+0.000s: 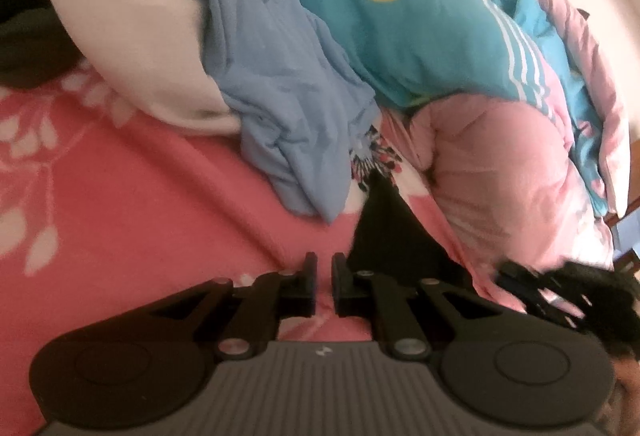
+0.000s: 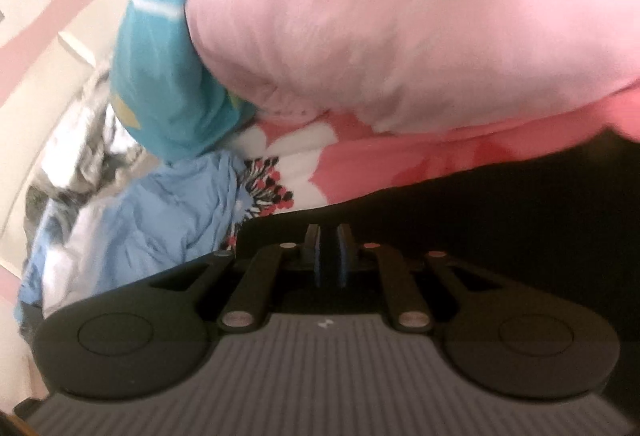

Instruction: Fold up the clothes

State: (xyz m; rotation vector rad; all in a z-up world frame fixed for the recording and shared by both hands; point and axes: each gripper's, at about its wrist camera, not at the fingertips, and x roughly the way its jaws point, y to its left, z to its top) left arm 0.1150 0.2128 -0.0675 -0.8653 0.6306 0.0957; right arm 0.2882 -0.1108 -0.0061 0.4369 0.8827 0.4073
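Left wrist view: left gripper (image 1: 324, 284) jaws a slit apart, holding nothing, black garment (image 1: 380, 232) just ahead-right on the bed (image 1: 120, 196). Right gripper (image 2: 328, 256) jaws pinched on black cloth. Ahead, blue shirt (image 1: 280, 108), teal top (image 1: 400, 36) heaped, unfolded; much folding left.

Each black claw (image 1: 324, 284) (image 2: 327, 256) has silver pivot screws and a ribbed grey base.
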